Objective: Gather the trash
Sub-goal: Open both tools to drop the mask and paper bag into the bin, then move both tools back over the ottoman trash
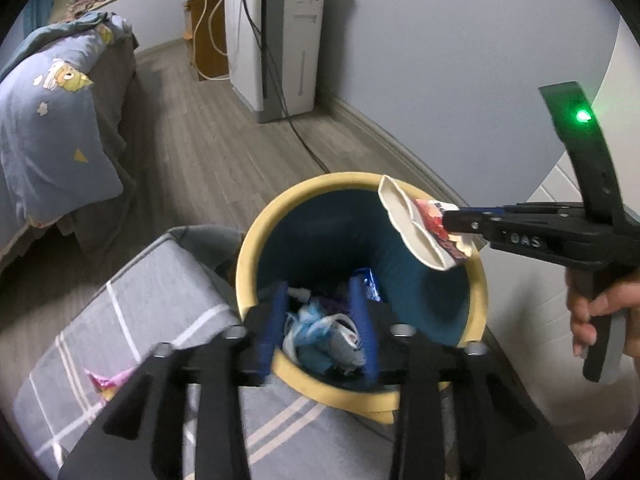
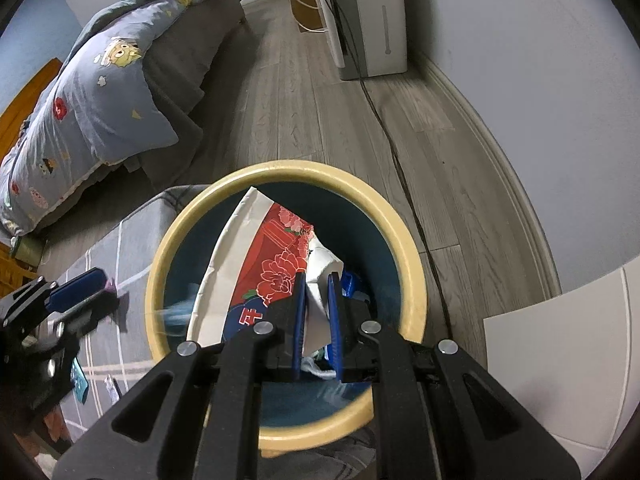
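Right tongs clamped on a crushed paper cup, held above the mouth of the bin. Left tongs stand apart and empty over the near rim. For a clean drop, the cup should be centred over the opening before release.

Bin mouth: we see it open above, part-blocked by crushed paper cup; trash fills its bottom; grey checked cushion touching its left.
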Tool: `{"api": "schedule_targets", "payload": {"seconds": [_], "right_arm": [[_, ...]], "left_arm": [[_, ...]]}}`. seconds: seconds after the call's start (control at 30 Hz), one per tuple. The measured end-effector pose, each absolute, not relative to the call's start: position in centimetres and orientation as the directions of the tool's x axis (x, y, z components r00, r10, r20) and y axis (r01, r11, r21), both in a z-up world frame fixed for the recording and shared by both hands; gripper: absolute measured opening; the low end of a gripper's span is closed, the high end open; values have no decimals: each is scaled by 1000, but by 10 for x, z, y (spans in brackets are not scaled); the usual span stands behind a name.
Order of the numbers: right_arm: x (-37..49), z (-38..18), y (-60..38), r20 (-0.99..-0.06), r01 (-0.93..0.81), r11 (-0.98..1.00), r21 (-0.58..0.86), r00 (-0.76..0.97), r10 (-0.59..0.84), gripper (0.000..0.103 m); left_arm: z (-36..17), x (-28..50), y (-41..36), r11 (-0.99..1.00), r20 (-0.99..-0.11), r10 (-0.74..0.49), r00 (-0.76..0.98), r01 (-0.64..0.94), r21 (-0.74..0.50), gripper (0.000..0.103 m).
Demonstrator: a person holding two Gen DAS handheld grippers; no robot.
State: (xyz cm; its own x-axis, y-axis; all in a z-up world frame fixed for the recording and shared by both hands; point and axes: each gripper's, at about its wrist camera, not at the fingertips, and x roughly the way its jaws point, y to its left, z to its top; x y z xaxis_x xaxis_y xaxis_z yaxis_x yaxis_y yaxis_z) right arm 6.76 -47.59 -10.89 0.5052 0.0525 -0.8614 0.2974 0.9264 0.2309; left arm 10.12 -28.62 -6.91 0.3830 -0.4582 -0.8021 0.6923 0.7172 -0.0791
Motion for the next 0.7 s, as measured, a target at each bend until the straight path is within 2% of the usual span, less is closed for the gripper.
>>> {"api": "schedule_targets", "payload": {"seconds": [0.07,0.17,0.23,0.33,0.4,0.47,0.5,0.57,0.7], "right_arm": [[71,-110,-475,-863,301,924,235,502,56,15],[72,-109,-473,-864,304,926,224,501,44,47],[71,-108,-472,-861,307,929,207,507,24,50],[70,-107,-472,-861,310,927,211,508,26,56],[68,-104,-471,-858,313,927,206,514,16,74],[66,-101,-470,-855,319,928,194,518,1,86],[64,-98,-469,-854,321,927,193,521,-3,93],[60,-94,-469,-849,322,926,199,528,-2,97],[55,-83,-462,-847,317,930,185,532,-13,97]], "left_arm": [[-68,100,-281,719,-797,-461,390,691,-78,47],[-66,96,-269,725,-790,-470,393,683,-91,57],[-66,96,-261,728,-787,-472,398,679,-93,61],[-63,93,-253,732,-788,-461,409,677,-77,73],[-61,90,-244,737,-782,-454,427,674,-60,84],[-59,87,-235,747,-779,-441,446,663,-43,92],[-57,86,-229,758,-777,-431,460,651,-35,93],[-56,86,-220,771,-778,-422,465,636,-38,93],[-50,85,-199,804,-774,-399,491,594,-38,95]]}}
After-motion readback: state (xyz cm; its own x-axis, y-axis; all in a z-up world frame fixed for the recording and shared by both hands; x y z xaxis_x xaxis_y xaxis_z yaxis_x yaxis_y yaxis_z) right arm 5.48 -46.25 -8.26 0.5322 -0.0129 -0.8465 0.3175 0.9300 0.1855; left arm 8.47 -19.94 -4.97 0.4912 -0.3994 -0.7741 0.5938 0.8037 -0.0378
